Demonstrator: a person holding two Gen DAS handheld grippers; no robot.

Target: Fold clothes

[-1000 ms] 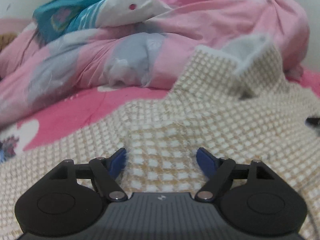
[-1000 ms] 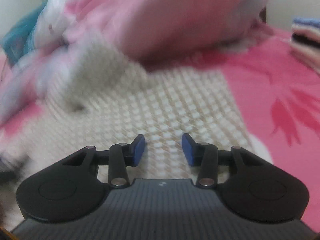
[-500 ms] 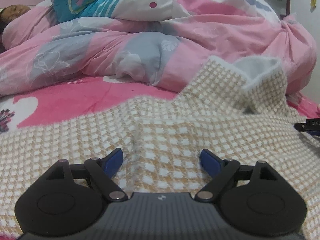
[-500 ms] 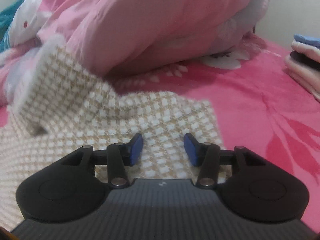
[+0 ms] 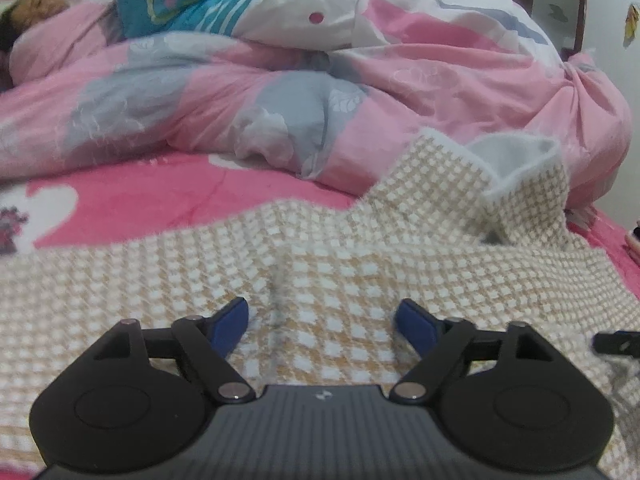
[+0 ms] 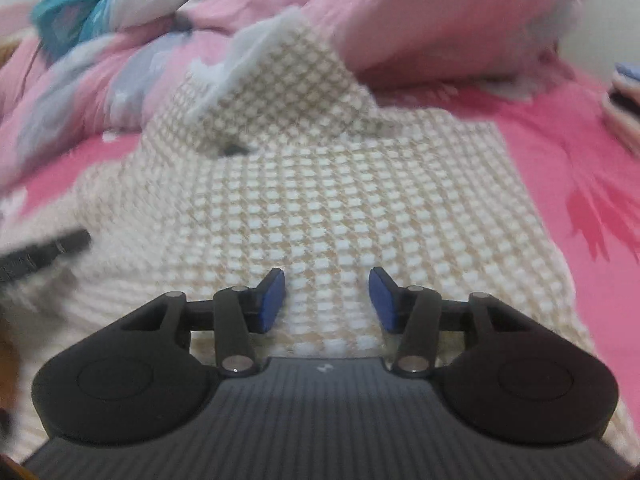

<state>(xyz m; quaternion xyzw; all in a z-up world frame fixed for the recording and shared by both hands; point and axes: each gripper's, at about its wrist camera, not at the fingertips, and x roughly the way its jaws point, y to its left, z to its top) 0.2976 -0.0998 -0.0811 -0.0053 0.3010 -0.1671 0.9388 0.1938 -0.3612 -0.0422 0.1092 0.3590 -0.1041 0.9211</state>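
Hovering low over a cream-and-tan checked garment (image 5: 360,248) spread on the pink bedsheet (image 5: 132,204), the left gripper (image 5: 322,320) has its blue pads wide apart with cloth lying flat beneath the gap but nothing pinched; its jaws widened a touch and have just been closing back to the same spread. The right gripper (image 6: 326,298) sits over the garment's nearer middle, its pads about half apart and likewise gripping nothing, only fabric showing below them. The garment lies mostly flat, its far end, probably a sleeve or collar with a fuzzy white lining (image 5: 516,156), riding up against the heaped pink and grey quilt (image 5: 280,92). A small stack of folded items (image 6: 624,100) shows at the right edge of the bed. The step in hand looks like choosing grip points before a fold. To do it well, each gripper should go to an edge or corner rather than the flat middle, where the pads would only bunch the knit. A seam-like ridge (image 5: 276,300) running between the left pads could serve as a fold line. The raised far end wants pulling clear of the quilt and smoothing first, or the fold will trap it crooked. This thick, soft weave will probably slip from a shallow pinch, so a deep bite on a doubled edge seems safer.
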